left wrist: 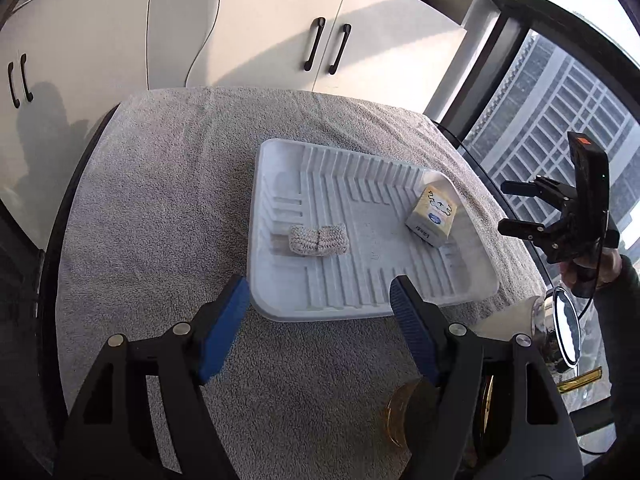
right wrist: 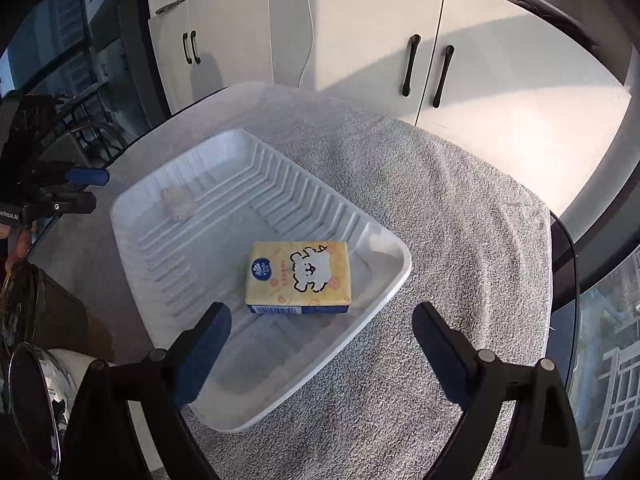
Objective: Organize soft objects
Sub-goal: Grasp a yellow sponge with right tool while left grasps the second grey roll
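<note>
A white ribbed tray (left wrist: 280, 312) lies on a grey towel. In it sit a small knitted cloth pad (left wrist: 318, 240) at its left side and a yellow tissue pack (left wrist: 432, 216) with a cartoon dog at its right side. My left gripper (left wrist: 320, 296) is open and empty, just above the tray's near edge. In the right wrist view the tissue pack (right wrist: 299, 278) lies just ahead of my open, empty right gripper (right wrist: 320, 320), with the tray (right wrist: 396, 276) below and the knitted pad (right wrist: 178, 202) at the far left.
The grey towel (left wrist: 160, 220) covers a round dark table. White cabinets (left wrist: 260, 32) stand behind. A window (left wrist: 560, 100) is at the right. A shiny round object (left wrist: 560, 332) sits at the table's edge. The other gripper shows in each view (left wrist: 516, 208) (right wrist: 90, 188).
</note>
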Demonstrator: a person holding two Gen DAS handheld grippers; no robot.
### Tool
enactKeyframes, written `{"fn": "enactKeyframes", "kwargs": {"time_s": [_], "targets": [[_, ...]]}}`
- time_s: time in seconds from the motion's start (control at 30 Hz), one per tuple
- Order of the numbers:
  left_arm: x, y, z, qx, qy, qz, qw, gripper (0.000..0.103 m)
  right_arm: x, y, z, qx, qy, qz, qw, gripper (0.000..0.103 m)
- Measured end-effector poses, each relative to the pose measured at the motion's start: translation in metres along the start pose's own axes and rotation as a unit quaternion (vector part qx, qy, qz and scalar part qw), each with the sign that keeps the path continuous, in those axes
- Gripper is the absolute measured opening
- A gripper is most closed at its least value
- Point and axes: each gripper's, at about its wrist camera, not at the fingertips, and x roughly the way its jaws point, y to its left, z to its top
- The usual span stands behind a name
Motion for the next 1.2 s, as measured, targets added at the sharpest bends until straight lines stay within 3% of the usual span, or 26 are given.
{"fn": "enactKeyframes", "kwargs": {"time_s": [0.23, 0.5, 0.67, 0.87, 1.03, 1.13, 1.2], "targets": [[-0.078, -0.018, -0.06, 0.026, -0.045, 0.028, 0.9983, 0.079, -0.087, 0.019, -0.057, 0.035, -0.07, 0.0, 0.997, 0.094], [-0.129, -0.056, -0.152, 0.055, -0.066, 0.073, 0.9936, 0.081, -0.144, 0.096, -0.151, 0.053, -0.114, -0.02, 0.992, 0.094], [-0.131, -0.07, -0.204, 0.047, -0.047, 0.082, 0.9945, 0.082, -0.148, 0.145, -0.196, 0.085, -0.117, -0.001, 0.99, 0.094], [-0.116, -0.081, -0.248, 0.049, -0.023, 0.139, 0.9889, 0.082, -0.142, 0.197, -0.228, 0.133, -0.118, 0.008, 0.984, 0.094], [-0.107, -0.085, -0.26, 0.054, -0.021, 0.151, 0.9869, 0.082, -0.133, 0.231, -0.229, 0.108, -0.115, -0.031, 0.987, 0.093], [-0.102, -0.086, -0.262, 0.057, -0.021, 0.159, 0.9854, 0.082, -0.12, 0.235, -0.227, 0.109, -0.097, -0.033, 0.989, 0.083], [-0.099, -0.084, -0.261, 0.053, -0.019, 0.165, 0.9846, 0.082, -0.113, 0.231, -0.228, 0.118, -0.09, -0.047, 0.988, 0.083]]}}
